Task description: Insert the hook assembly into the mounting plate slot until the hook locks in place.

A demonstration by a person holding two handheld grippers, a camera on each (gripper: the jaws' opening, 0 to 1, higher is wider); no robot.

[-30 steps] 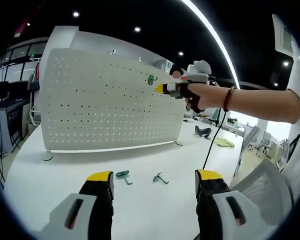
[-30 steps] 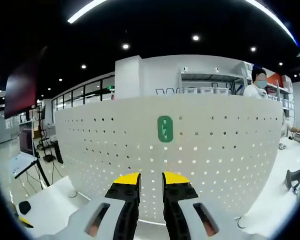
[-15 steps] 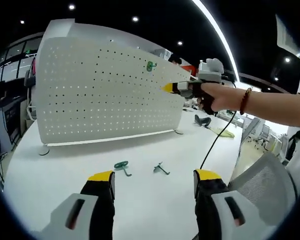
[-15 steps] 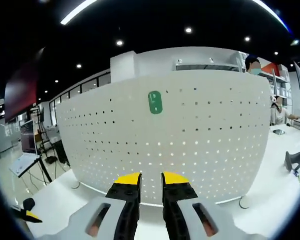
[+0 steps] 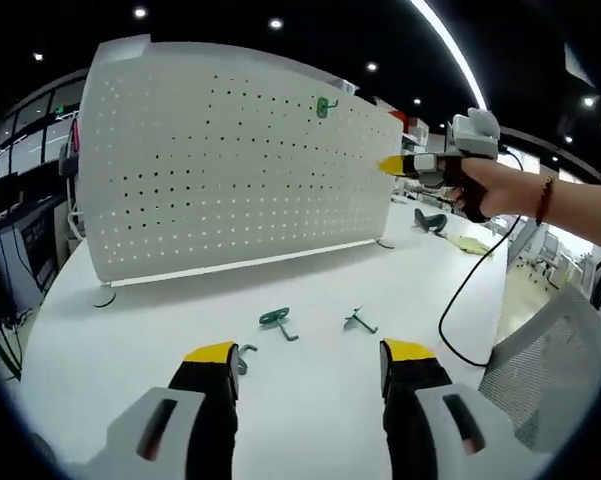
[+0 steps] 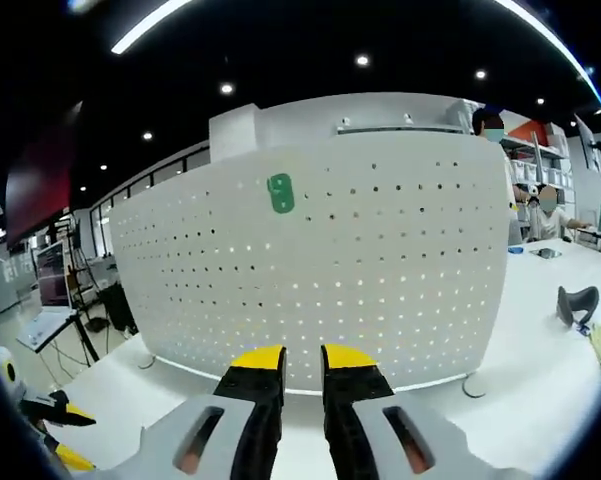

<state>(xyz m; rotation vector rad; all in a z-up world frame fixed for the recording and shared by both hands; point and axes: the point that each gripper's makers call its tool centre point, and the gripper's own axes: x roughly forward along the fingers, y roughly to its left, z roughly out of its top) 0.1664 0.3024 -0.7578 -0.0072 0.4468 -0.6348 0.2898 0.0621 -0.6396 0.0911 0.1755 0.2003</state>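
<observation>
A white perforated mounting plate (image 5: 230, 170) stands upright on the white table (image 5: 130, 330). One green hook (image 5: 326, 104) hangs high on it, seen from the other gripper as a green tab (image 6: 279, 193). Three loose green hooks lie on the table: one (image 5: 277, 320), a second (image 5: 359, 321), and a third (image 5: 242, 352) beside my left jaw. My left gripper (image 5: 310, 355) stands open and empty over the table's near side. My right gripper (image 5: 392, 165), held in a hand, hovers clear of the plate's right end. Its jaws (image 6: 302, 358) are shut with nothing between them.
A black cable (image 5: 462, 300) trails from the right gripper over the table edge. A mesh chair (image 5: 550, 360) stands at the right. A black object (image 6: 574, 303) lies on the table past the plate's right foot (image 6: 470, 385). People stand behind at the far right.
The right gripper has drawn back from the plate, away from the hung hook, which stays in place. Both views have shifted; a third loose hook now shows by my left jaw.
</observation>
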